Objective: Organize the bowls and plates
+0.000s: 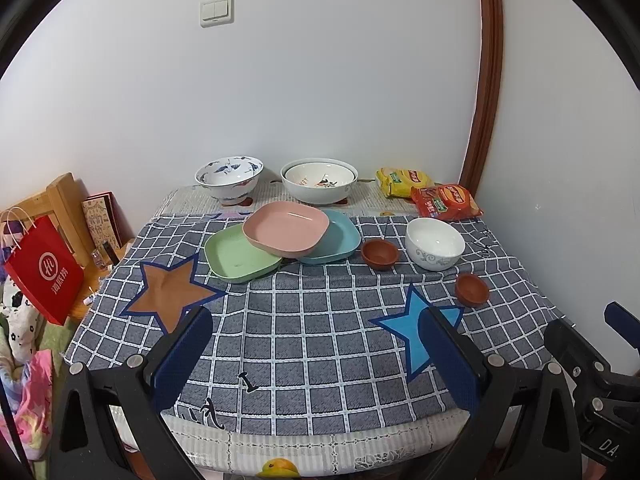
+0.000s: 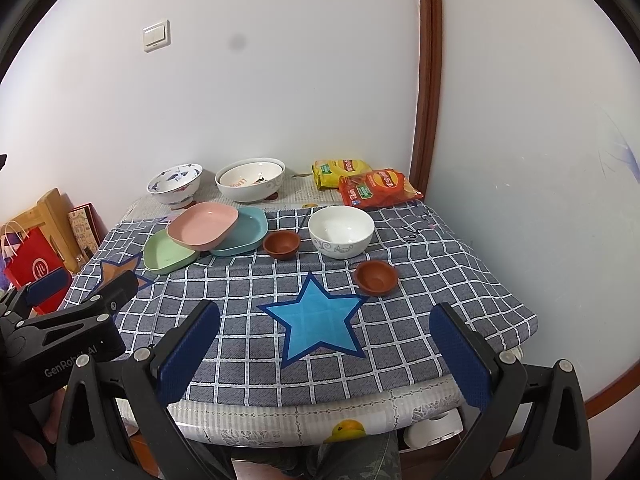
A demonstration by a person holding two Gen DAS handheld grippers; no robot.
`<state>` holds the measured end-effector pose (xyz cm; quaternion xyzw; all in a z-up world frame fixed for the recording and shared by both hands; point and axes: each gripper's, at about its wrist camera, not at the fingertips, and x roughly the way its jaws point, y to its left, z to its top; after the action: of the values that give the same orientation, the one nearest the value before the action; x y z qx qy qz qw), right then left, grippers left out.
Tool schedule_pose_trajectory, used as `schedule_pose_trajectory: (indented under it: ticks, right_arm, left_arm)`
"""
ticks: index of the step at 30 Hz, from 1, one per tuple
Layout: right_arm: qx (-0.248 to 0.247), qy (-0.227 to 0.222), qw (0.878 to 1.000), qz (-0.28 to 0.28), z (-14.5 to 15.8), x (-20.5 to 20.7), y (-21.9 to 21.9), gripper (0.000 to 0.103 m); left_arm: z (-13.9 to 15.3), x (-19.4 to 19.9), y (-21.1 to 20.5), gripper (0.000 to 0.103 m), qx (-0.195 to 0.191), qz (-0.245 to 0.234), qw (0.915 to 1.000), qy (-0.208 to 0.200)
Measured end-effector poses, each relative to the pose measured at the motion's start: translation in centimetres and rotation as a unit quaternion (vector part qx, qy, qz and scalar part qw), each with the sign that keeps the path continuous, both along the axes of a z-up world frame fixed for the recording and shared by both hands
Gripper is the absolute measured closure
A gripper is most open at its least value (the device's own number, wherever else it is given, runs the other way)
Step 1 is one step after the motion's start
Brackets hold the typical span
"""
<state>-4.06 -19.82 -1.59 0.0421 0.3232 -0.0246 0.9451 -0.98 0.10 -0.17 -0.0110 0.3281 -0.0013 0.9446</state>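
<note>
Both grippers, left gripper (image 1: 316,344) and right gripper (image 2: 324,340), hover with jaws spread, empty, above the table (image 1: 304,360). Three overlapping plates, pink plate (image 1: 286,232) topmost, lie mid-table beside two brown bowls (image 1: 380,254) and three larger bowls.

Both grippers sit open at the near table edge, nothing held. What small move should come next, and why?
Probably ease the right gripper forward toward the nearer small brown bowl. It sits alone on that side, closest to the open jaws, and its twin waits beside the white bowl for nesting. The left gripper can wait.
</note>
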Motion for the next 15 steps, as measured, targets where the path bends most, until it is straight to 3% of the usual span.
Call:
schedule_pose_trajectory:
  ticks: [15]
  right_arm:
    - [-0.003, -0.005, 1.000, 0.004, 0.16, -0.01, 0.23, 0.000]
  left_arm:
    - [-0.10, 0.43, 0.05, 0.000, 0.000, -0.003, 1.0000, 0.000]
